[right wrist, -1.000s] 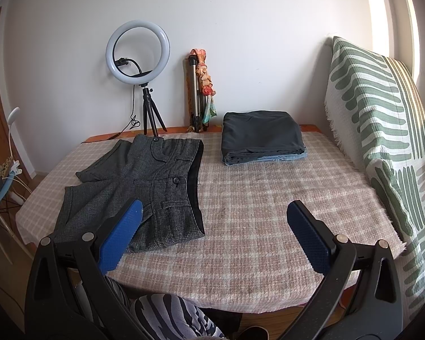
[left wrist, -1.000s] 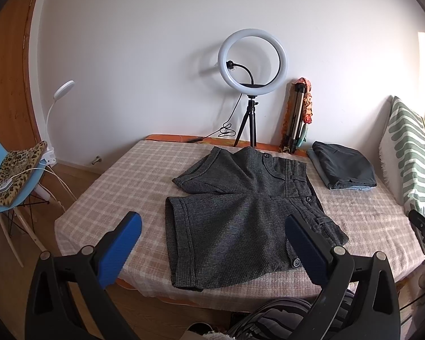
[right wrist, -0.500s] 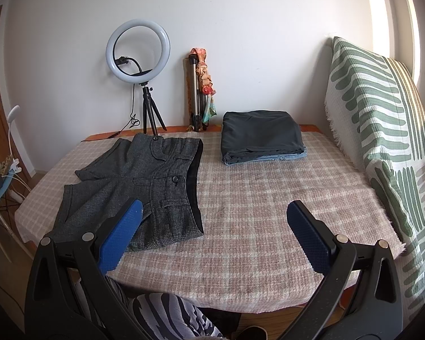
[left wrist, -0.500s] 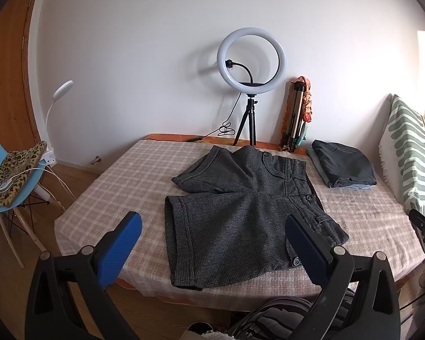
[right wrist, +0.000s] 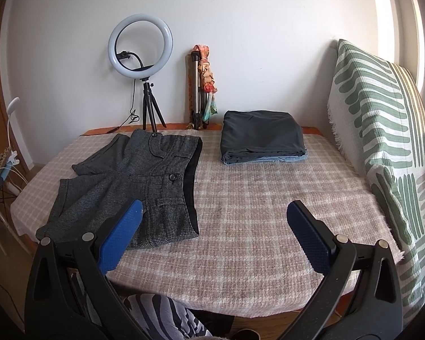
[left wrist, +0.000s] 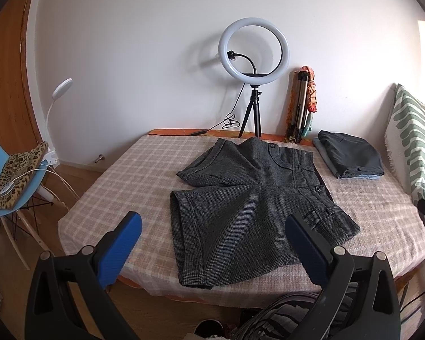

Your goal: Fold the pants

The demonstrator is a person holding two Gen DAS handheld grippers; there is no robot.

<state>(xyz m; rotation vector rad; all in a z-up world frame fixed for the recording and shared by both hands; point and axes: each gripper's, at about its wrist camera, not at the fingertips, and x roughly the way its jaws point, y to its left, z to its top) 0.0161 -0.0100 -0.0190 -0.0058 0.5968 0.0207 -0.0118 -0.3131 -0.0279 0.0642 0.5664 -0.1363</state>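
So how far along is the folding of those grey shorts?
Barely started. Done: a folded dark pile sits at the back. In hand: nothing; the left hand-held gripper and right hand-held gripper hover open. Left: the grey shorts lie spread flat, every fold to do.

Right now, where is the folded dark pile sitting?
The folded dark pile sits at the table's far right, beside the striped cushion and right of the grey shorts.
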